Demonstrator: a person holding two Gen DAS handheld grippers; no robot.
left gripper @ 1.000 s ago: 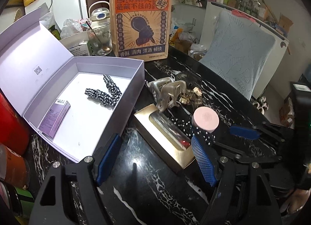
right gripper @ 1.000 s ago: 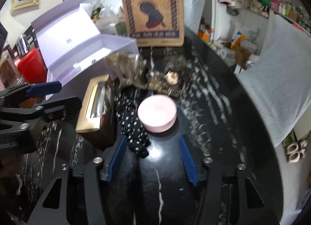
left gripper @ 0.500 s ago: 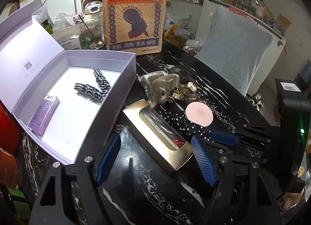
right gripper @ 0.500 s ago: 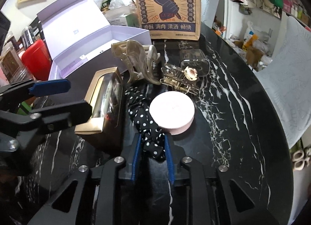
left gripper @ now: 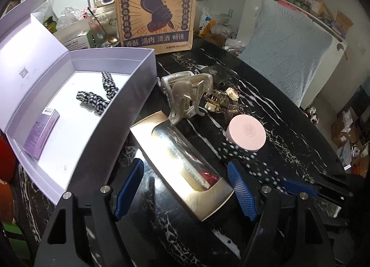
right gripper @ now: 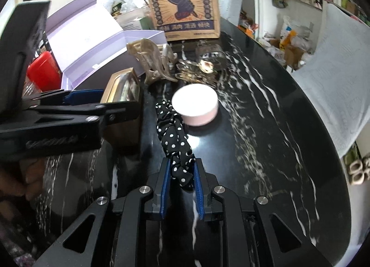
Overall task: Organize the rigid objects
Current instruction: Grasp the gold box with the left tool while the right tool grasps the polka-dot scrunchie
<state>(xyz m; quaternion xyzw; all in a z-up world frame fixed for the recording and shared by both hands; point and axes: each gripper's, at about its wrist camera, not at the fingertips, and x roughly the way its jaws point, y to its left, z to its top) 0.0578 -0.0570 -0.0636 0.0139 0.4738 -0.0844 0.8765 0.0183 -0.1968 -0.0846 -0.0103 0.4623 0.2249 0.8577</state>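
Since a second ago: right gripper (right gripper: 180,188) has closed from wide to narrow, blue ribbed pads now clamped on the near end of the black polka-dot scrunchie (right gripper: 174,137). Half a second back it was already pinched; the fabric now looks stretched out along the table and the scene behind is motion-blurred.

Scrunchie: soft, crumpled cloth, white dots on black. Its far end lies just beside the pink round tin (right gripper: 196,105), left of it, on the black marble table (right gripper: 266,151) with white veining.

Left gripper (left gripper: 185,188): fingers wide apart, holding nothing. Between and just beyond them sits the gold box (left gripper: 182,170), flat rectangle, shiny foil rim, clear window over a tube inside.

Beyond the gold box: large beige hair claw (left gripper: 187,96), glossy marbled plastic, curved teeth. Right of it, a tangle of small gold hair clips (left gripper: 222,103), metallic.

Left side: open lilac gift box (left gripper: 97,142), rigid card, lid hinged back. Inside, a black-and-white checked scrunchie (left gripper: 97,97) and a small purple carton (left gripper: 41,137), near left corner.

Far centre: upright kraft paper bag (left gripper: 156,8), orange and navy print, Chinese lettering.
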